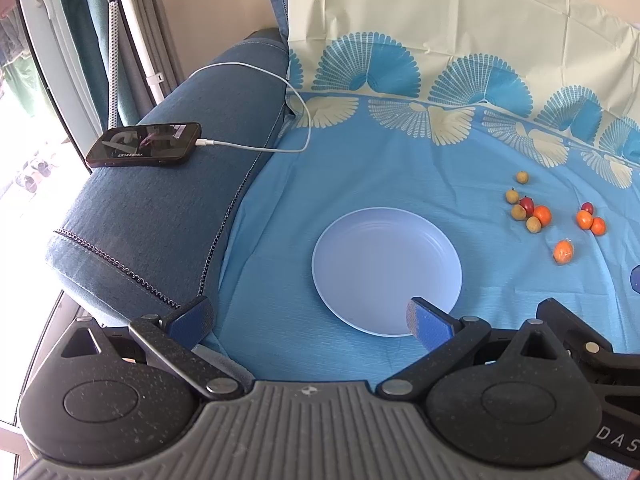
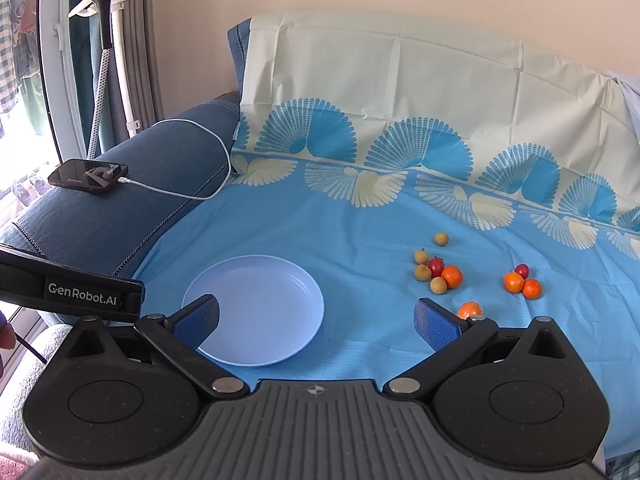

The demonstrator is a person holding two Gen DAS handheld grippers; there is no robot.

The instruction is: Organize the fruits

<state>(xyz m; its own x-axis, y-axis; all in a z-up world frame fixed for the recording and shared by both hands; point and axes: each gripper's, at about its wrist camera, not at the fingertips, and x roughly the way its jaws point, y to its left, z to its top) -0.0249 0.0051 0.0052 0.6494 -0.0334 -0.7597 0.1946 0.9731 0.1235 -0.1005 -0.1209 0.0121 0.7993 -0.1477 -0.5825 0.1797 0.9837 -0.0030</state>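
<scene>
An empty pale blue plate [image 1: 386,272] [image 2: 256,312] lies on the blue cloth. To its right lie small fruits: several tan round ones [image 1: 518,212] [image 2: 423,273], two dark red ones [image 1: 526,204] [image 2: 437,266], and several oranges [image 1: 543,215] [image 2: 452,276]; one orange [image 1: 563,252] [image 2: 469,310] sits apart, nearest me. My left gripper [image 1: 310,322] hangs open over the plate's near left edge, holding nothing. My right gripper [image 2: 318,322] is open too, between the plate and the nearest orange, its right finger [image 2: 436,330] just in front of that orange.
A black phone [image 1: 144,145] [image 2: 89,176] lies on the blue sofa armrest [image 1: 160,220], with a white charging cable [image 1: 256,146] [image 2: 180,194] trailing onto the cloth. The patterned cloth [image 1: 400,176] runs up the backrest. The left gripper's body [image 2: 72,292] shows at the right wrist view's left edge.
</scene>
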